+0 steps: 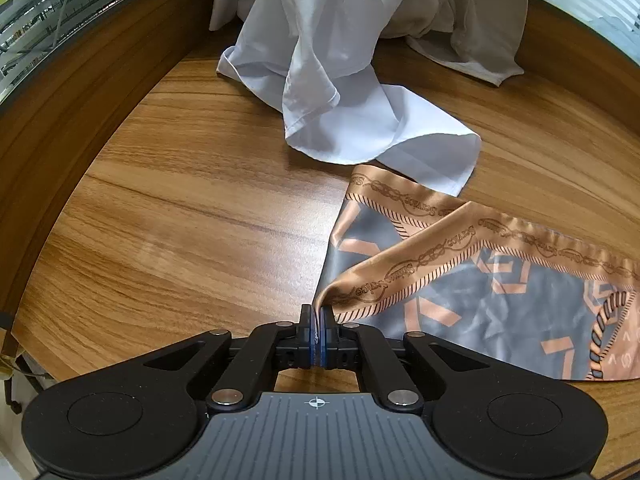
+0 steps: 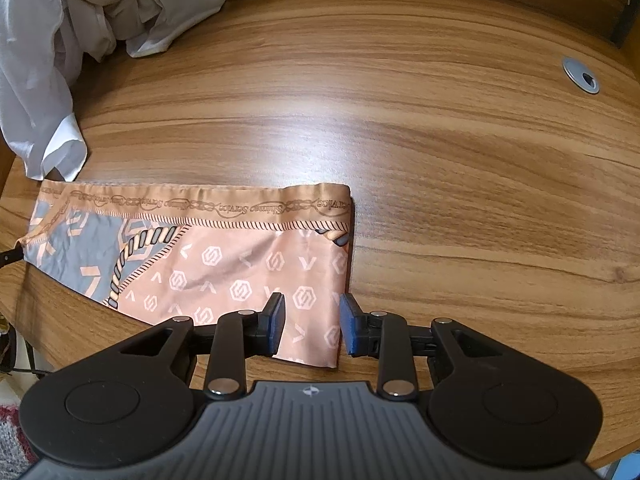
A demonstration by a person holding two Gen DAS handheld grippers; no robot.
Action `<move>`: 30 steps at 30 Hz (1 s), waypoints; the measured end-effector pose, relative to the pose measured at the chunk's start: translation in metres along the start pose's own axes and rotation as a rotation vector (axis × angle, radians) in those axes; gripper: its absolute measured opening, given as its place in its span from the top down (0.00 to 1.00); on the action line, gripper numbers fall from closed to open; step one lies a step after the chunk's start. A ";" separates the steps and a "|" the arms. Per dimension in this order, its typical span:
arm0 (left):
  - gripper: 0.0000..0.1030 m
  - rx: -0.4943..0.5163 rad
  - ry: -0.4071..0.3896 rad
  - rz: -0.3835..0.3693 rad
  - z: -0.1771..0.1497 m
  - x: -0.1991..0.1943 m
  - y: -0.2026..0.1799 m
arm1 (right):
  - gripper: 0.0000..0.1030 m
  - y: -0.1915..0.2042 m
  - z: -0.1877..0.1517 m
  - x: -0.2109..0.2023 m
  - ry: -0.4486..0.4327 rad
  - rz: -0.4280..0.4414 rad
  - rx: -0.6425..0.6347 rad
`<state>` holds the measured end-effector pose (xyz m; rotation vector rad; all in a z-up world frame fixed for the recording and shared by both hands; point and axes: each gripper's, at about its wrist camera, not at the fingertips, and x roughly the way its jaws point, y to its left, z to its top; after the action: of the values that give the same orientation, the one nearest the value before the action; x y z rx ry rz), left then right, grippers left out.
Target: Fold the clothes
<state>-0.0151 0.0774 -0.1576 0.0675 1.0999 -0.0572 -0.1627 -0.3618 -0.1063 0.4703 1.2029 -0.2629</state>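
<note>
A: We have the left gripper [image 1: 317, 322] clamped on the scarf [image 1: 460, 288]. The blue pads are pressed together with a thin pinch of the fabric edge between them.

B: Which part of the scarf?

A: Its left end, at the fold. From the pinch, the orange border rises and runs away to the right. The rest lies flat on the table [image 1: 192, 216], grey centre facing up.

B: And the right gripper [image 2: 312, 322]?

A: Jaws apart, over the scarf's right end [image 2: 248, 256]. We see the right pad just past the scarf's right edge and the left pad over the peach logo print. We can't tell if either pad touches the cloth, but nothing is squeezed.

B: How does the scarf lie from that side?

A: We see a long folded strip, its far edge straight, and its right end squared off. The near edge of the strip reaches the table's front edge by the gripper. The chain-print border runs along the far side.

B: Anything else near it?

A: A white garment [image 1: 340, 92] sits just beyond the scarf's left end, one corner touching or overlapping the scarf's far edge. A beige garment [image 1: 472, 16] is heaped behind the white one, further from the scarf. A cable grommet [image 2: 581, 76] is well apart from the scarf, far right.
</note>
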 end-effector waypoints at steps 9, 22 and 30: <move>0.80 -0.013 0.039 -0.039 0.001 -0.002 0.013 | 0.64 -0.001 0.006 0.005 -0.013 -0.025 0.015; 0.54 -0.011 0.030 -0.072 0.007 -0.021 0.007 | 0.59 -0.021 0.011 0.031 -0.020 -0.057 0.055; 0.54 0.003 0.029 -0.084 0.006 -0.027 -0.008 | 0.62 -0.021 0.009 0.040 -0.040 0.000 0.047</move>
<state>-0.0227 0.0690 -0.1308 0.0252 1.1316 -0.1336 -0.1505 -0.3830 -0.1451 0.5040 1.1596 -0.3000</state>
